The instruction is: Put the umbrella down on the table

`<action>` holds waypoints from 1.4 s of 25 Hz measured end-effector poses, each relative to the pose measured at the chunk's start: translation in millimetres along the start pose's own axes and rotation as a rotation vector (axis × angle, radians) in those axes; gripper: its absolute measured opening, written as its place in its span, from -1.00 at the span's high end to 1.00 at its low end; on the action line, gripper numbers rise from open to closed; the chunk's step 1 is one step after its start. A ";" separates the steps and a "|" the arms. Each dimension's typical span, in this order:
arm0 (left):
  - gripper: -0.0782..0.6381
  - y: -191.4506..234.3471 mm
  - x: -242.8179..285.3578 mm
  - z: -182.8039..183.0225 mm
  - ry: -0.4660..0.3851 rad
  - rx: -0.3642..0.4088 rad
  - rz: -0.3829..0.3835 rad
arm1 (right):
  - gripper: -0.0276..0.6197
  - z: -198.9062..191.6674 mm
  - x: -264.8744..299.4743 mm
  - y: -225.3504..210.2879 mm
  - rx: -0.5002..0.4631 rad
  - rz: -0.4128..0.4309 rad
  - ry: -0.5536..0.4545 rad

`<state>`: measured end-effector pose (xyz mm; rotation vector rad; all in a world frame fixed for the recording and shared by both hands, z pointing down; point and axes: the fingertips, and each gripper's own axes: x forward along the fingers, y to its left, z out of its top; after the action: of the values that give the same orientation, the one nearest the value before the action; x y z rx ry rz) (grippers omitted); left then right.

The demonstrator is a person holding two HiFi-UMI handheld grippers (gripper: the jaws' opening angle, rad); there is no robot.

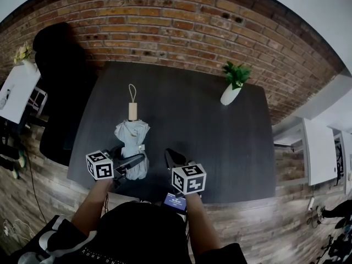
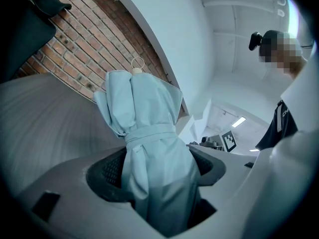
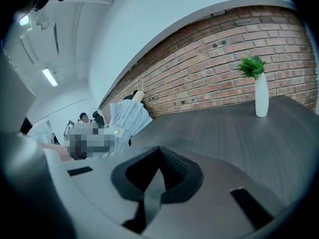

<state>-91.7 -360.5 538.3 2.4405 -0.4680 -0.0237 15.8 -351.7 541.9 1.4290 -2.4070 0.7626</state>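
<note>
1. The L gripper [image 1: 137, 161] is gripping the umbrella [image 1: 132, 139] near its lower end. In the L gripper view, its 2 jaws are pressing the pale grey fabric from both sides, just below the wrap strap.
2. The umbrella is folded and is pointing away from the person. Its wooden handle [image 1: 132, 111] is facing the brick wall [image 1: 181, 26], w/ a thin loop [image 1: 132, 91] hanging off the handle's far end.
3. The umbrella is sitting over the near-left part of the dark table [image 1: 192, 125]. In the R gripper view it is showing at the left, w/ the handle end tilting up. Can't tell whether any part of it is touching the tabletop.
4. The R gripper [image 1: 171, 155] is hovering just beside the umbrella, on its R side and apart from it. In the R gripper view its jaws are meeting at the tips, w/ only a thin slit lower down and nothing between them.
5. Both grippers are sitting at the table's near edge, each showing 1 marker cube toward the head camera.
6. A white vase [image 1: 231, 92] w/ a green plant is standing upright at the far-R of the table by the wall, well apart from the umbrella and both grippers.
</note>
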 end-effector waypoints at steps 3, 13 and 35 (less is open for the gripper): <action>-0.15 2.7 8.6 3.8 0.028 0.027 0.006 | 0.89 1.9 5.2 -2.2 -0.032 0.012 0.023; -0.15 12.9 38.8 34.1 0.133 0.128 0.030 | 0.89 35.0 25.2 -21.8 -0.210 0.059 0.128; -0.15 142.5 155.7 67.1 0.528 0.219 0.198 | 0.89 60.8 136.9 -147.2 -0.437 0.119 0.467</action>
<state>-1.2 -556.8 586.3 2.4639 -0.4829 0.7704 79.6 -543.5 599.2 0.8374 -2.1264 0.4810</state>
